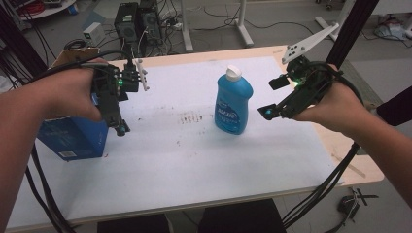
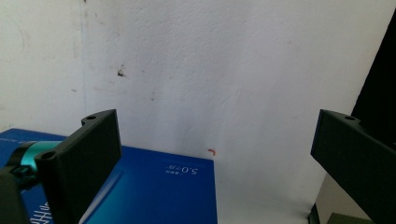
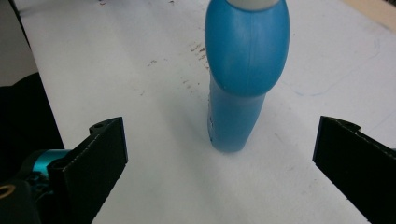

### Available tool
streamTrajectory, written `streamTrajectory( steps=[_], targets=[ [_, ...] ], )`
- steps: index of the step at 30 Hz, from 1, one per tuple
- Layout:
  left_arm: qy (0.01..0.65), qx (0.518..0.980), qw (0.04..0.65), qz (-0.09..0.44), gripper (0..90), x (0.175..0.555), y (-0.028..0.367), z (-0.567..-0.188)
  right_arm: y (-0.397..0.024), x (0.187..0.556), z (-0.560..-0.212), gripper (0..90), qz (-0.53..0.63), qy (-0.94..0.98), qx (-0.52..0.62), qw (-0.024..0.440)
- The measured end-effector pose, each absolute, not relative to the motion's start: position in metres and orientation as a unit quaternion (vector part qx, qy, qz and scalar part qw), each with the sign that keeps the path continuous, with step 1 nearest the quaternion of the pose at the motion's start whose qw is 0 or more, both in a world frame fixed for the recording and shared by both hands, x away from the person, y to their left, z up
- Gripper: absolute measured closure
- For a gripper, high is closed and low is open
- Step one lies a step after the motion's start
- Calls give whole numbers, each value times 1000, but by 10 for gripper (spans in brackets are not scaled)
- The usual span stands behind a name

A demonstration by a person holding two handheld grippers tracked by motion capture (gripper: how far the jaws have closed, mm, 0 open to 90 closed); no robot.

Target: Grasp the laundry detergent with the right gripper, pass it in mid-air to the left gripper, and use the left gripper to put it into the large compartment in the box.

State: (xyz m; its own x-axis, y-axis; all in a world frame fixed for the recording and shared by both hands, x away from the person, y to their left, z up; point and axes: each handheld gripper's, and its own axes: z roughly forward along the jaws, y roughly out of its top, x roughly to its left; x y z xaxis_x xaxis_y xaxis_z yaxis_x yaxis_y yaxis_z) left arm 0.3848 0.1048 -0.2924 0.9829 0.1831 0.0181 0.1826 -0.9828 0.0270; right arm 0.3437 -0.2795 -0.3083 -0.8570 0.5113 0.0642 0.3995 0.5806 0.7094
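Right gripper (image 1: 274, 99), jaws wide apart and holding nothing, hovers at three o'clock of the upright blue bottle (image 1: 233, 102) standing mid-table (image 1: 194, 155), its long axis vertical, nearer than the open left gripper (image 1: 121, 127) above the blue box (image 1: 73, 138).

Smooth plastic bottle (image 1: 233, 102); glossy cardboard box (image 1: 73, 137).

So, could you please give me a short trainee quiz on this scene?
1. True or false: the bottle lies on its side.
2. Which gripper faces the bottle: A left, B right?
3. What blue thing is beside the left gripper?

Key:
1. False; it stands upright on the table.
2. B; its jaws stand wide, bottle ahead between them, untouched.
3. The box.
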Motion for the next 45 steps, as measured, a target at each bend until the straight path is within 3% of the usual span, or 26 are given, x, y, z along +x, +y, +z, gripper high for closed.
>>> streamTrajectory(
  steps=[27,45],
  targets=[
    [86,996,14,13,17,383,104,-293,-263,380,-379,23,427,852,301,26],
    [85,996,12,10,17,382,106,-295,-245,393,-400,23,453,836,307,35]
  ],
)
